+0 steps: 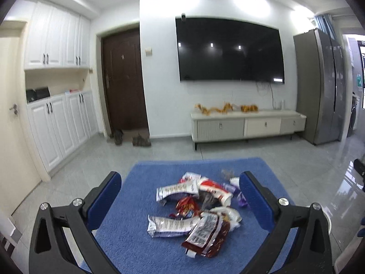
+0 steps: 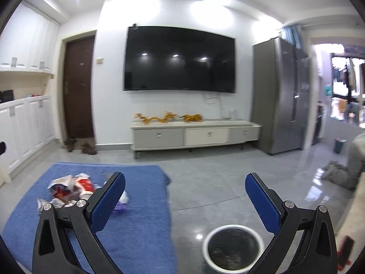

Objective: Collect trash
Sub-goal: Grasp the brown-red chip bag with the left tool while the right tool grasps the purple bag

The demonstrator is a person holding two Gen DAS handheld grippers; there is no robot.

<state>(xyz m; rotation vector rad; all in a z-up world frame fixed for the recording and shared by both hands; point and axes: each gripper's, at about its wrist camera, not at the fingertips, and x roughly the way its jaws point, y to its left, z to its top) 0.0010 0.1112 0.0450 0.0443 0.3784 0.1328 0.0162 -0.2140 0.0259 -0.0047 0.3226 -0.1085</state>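
Note:
A pile of empty snack wrappers (image 1: 196,210), white, red and purple, lies on a blue rug (image 1: 127,239). My left gripper (image 1: 180,182) is open and empty, held above the rug with the pile between its blue fingers. In the right wrist view the pile (image 2: 68,189) lies at the left on the rug (image 2: 136,228). My right gripper (image 2: 185,182) is open and empty, over the grey floor to the right of the rug. A round white-rimmed trash bin (image 2: 232,248) with a dark liner stands on the floor just below it.
A TV cabinet (image 1: 246,125) stands against the far wall under a large TV (image 1: 230,50). A grey fridge (image 1: 324,84) is at right, white cupboards (image 1: 57,123) at left. Shoes (image 1: 141,140) lie by a dark door. A sofa edge (image 2: 358,159) is at far right.

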